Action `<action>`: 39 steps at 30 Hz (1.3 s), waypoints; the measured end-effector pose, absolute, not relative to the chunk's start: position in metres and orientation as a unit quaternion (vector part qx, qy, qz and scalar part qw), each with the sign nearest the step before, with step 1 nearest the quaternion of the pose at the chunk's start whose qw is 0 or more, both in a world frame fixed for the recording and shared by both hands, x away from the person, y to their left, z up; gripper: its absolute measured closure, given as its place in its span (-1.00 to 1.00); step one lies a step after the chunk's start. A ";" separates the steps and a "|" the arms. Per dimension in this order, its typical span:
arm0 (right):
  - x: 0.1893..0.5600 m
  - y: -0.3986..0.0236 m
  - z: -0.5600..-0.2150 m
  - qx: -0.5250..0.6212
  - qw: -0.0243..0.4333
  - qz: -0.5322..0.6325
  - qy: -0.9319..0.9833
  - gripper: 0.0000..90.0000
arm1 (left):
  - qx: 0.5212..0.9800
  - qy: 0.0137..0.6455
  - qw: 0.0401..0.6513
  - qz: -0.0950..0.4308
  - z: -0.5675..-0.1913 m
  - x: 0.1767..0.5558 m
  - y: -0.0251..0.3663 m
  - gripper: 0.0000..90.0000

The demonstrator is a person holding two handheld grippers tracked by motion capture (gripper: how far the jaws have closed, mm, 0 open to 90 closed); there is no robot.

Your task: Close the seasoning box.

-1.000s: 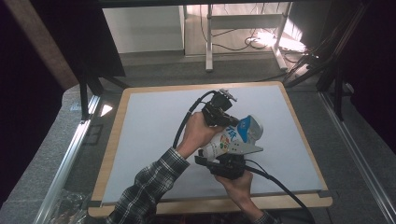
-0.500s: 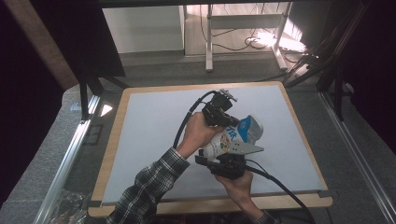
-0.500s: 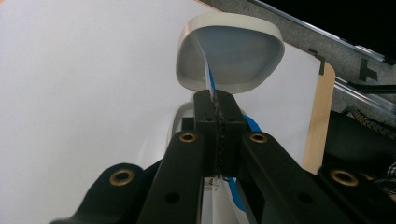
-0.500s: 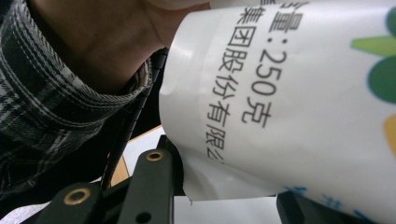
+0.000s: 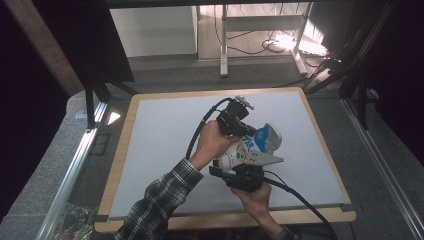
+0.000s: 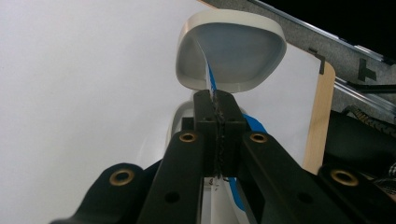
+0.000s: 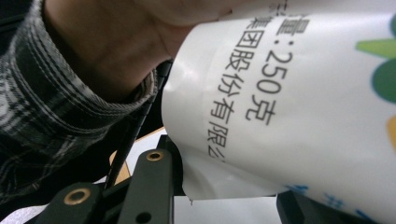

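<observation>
A white stand-up pouch (image 5: 248, 148) with blue, green and orange print is held above the white table sheet (image 5: 160, 145), between both grippers. My left gripper (image 5: 242, 130) is shut on a thin blue-and-white seam of the pouch (image 6: 205, 70), and the pouch's oval end (image 6: 231, 51) stands just beyond the jaws. From below, my right gripper (image 5: 241, 169) is shut on the pouch's other end. In the right gripper view the printed pouch (image 7: 289, 107) fills the gap between the two black jaws, and its lower edge sits between them. A hand in a plaid sleeve (image 7: 70, 93) is close behind.
The sheet lies on a wood-edged table (image 5: 117, 165) with metal rails (image 5: 75, 175) on both sides. Black cables (image 5: 295, 195) trail from both grippers across the near part of the table. Dark frame legs (image 5: 95, 95) stand at the back left and back right.
</observation>
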State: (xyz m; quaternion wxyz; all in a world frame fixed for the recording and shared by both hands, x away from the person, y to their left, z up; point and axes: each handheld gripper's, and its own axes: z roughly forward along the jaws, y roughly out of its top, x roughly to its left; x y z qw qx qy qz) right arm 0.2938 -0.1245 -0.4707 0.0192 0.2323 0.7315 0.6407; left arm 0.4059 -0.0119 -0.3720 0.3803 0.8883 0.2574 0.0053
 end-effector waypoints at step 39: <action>0.298 -0.120 -0.485 0.224 0.043 0.609 0.760 0.48 | 0.880 0.255 0.401 0.012 -0.372 0.401 -0.005 0.98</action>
